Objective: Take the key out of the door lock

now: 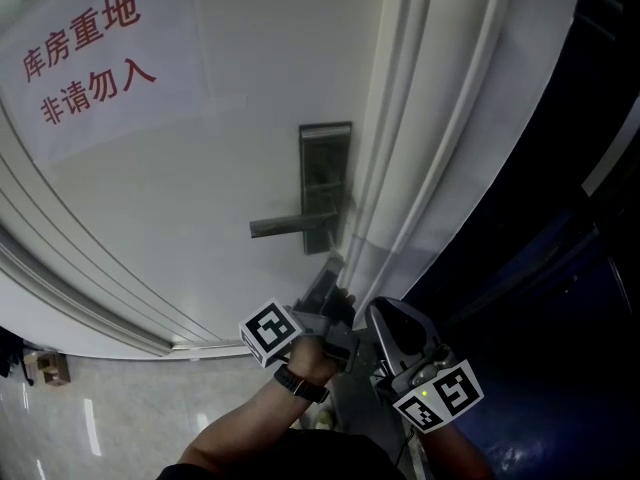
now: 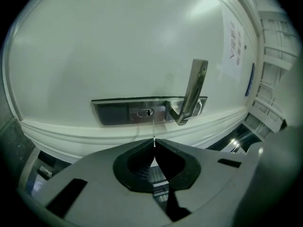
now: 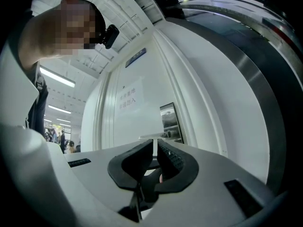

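Observation:
A thin metal key (image 2: 153, 129) shows edge-on in the left gripper view, and my left gripper (image 2: 154, 143) is shut on its lower end. The key's blade points up at the keyhole (image 2: 145, 112) in the steel lock plate (image 2: 118, 111); its tip looks just short of the plate. The lever handle (image 2: 195, 91) sticks out beside the keyhole. In the head view my left gripper (image 1: 336, 266) sits just below the lock plate (image 1: 325, 168) and handle (image 1: 290, 226). My right gripper (image 1: 375, 306) hangs back to the right, its jaws a narrow slit apart with nothing between them (image 3: 155, 143).
The white door carries a paper sign (image 1: 85, 58) with red characters. Its moulded white frame (image 1: 440, 118) runs along the right of the lock, with a dark blue wall (image 1: 560, 318) beyond. A hand with a wristband (image 1: 305, 368) holds the left gripper. Glossy floor tiles (image 1: 100, 418) lie below.

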